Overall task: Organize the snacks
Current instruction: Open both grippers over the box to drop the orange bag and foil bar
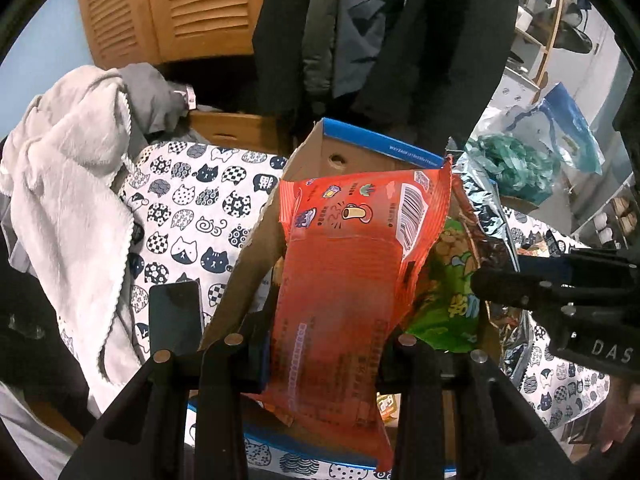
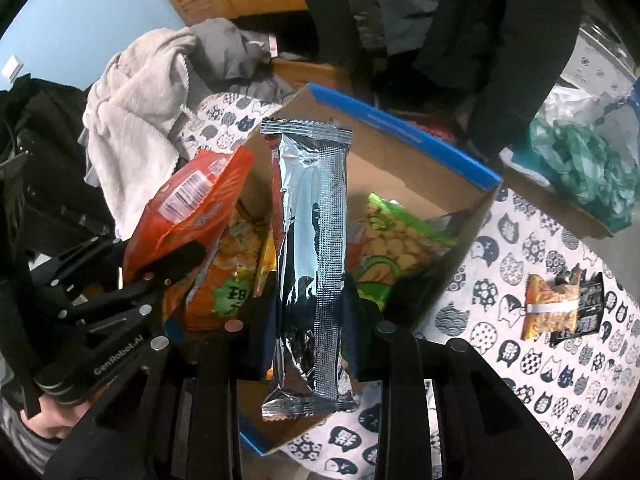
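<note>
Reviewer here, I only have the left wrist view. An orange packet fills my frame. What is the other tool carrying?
Observer: The right tool is shut on a long silver packet, held over the cardboard box.
Reviewer: Anything left outside the box?
Observer: Yes, a small orange snack bag lies on the cat-print cloth, right of the box.
Reviewer: What's under my orange packet?
Observer: An orange-and-green cracker bag in the box, beside the left tool's orange packet.
</note>
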A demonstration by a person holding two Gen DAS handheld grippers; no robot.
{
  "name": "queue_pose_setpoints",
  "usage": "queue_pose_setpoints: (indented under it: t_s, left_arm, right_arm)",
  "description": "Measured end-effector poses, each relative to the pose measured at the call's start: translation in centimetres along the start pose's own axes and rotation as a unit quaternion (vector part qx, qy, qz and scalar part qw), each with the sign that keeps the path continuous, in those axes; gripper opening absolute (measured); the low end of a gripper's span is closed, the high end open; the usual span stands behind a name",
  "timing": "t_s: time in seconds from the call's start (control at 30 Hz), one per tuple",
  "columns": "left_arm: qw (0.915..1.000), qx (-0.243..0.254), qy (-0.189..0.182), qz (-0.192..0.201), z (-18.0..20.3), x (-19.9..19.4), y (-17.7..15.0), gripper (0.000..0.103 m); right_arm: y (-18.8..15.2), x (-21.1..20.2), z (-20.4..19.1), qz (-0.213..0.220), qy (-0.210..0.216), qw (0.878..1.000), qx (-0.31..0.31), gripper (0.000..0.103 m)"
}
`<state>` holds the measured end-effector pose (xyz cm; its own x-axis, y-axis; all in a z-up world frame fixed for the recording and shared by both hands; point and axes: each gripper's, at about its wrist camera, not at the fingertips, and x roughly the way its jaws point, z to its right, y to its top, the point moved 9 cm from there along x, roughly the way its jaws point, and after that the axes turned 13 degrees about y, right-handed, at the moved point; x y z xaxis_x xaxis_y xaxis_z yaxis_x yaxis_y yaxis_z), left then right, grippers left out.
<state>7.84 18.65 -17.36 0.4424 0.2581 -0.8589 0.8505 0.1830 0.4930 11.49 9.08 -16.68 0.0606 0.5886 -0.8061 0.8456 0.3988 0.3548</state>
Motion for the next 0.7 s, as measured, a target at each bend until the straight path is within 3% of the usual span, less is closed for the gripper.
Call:
queue_pose_setpoints:
  t_s: [0.23, 0.33, 0.37, 0.4, 0.5, 0.57, 0.7]
  left_arm:
    - [0.9996, -0.008, 0.007, -0.027, -0.6, 1.1, -0.8, 0.041]
    - [0.9993, -0.011, 0.007, -0.034, -0.8, 1.3, -1.0, 0.051]
    - [0.9993, -0.009, 0.008, -0.034, -0.7, 1.2, -1.0, 0.060]
    - [0.9994, -0.007, 0.008, -0.032, -0.6, 1.0, -0.9, 0.068]
    - [0.9997, 0.002, 0.018, -0.014, -0.3, 0.3, -0.5, 0.075]
    - [0.9996, 0.015, 0.023, -0.003, 0.1, -0.2, -0.3, 0.078]
    - [0.9992, 0.033, 0.020, 0.012, 1.2, -1.0, -0.1, 0.078]
  right_arm:
    - [0.0, 0.8, -0.2, -0.005, 0.002, 1.000, 0.007, 0.029]
    - [0.0, 0.6, 0.0, -0.004, -0.001, 1.000, 0.010, 0.036]
    - [0.0, 0.5, 0.1, -0.002, -0.003, 1.000, 0.011, 0.040]
    - [0.1, 0.3, 0.2, 0.001, -0.004, 1.000, 0.012, 0.040]
    - [0.2, -0.5, 0.5, 0.007, -0.005, 1.000, 0.014, 0.044]
    - [0.2, -1.1, 0.8, 0.015, -0.015, 1.000, 0.012, 0.053]
    - [-0.1, -2.6, 1.7, 0.026, -0.031, 0.999, 0.015, 0.059]
